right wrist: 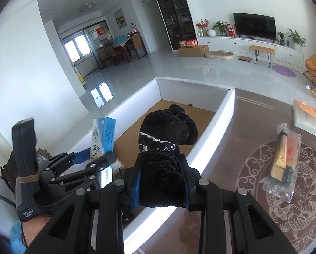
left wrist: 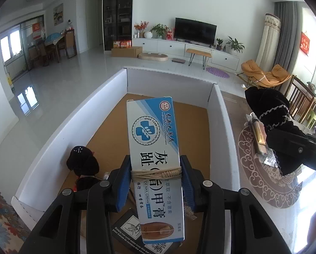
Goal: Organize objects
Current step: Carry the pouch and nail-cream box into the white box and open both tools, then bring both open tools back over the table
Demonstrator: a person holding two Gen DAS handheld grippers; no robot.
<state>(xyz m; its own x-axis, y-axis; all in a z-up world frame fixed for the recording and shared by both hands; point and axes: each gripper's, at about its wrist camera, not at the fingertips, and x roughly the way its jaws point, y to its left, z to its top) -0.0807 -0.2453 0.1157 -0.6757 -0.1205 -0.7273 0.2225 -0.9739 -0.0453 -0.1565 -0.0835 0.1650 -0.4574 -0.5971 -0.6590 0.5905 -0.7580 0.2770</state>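
In the left wrist view, the left gripper (left wrist: 155, 175) sits at lower centre with a carton (left wrist: 153, 148) between its jaws, above the open box (left wrist: 52, 139) that fills the middle of the frame. Inside the box, at lower left, lies a cloth bundle (left wrist: 82, 163); a card (left wrist: 128, 230) lies under the carton at the bottom. At the right edge the right gripper (left wrist: 289, 148) holds a sock (left wrist: 266, 103) over the round rug (left wrist: 261, 182). In the right wrist view, a packet (right wrist: 283, 160) lies on the rug at right, a book (right wrist: 310, 116) behind it, upper right
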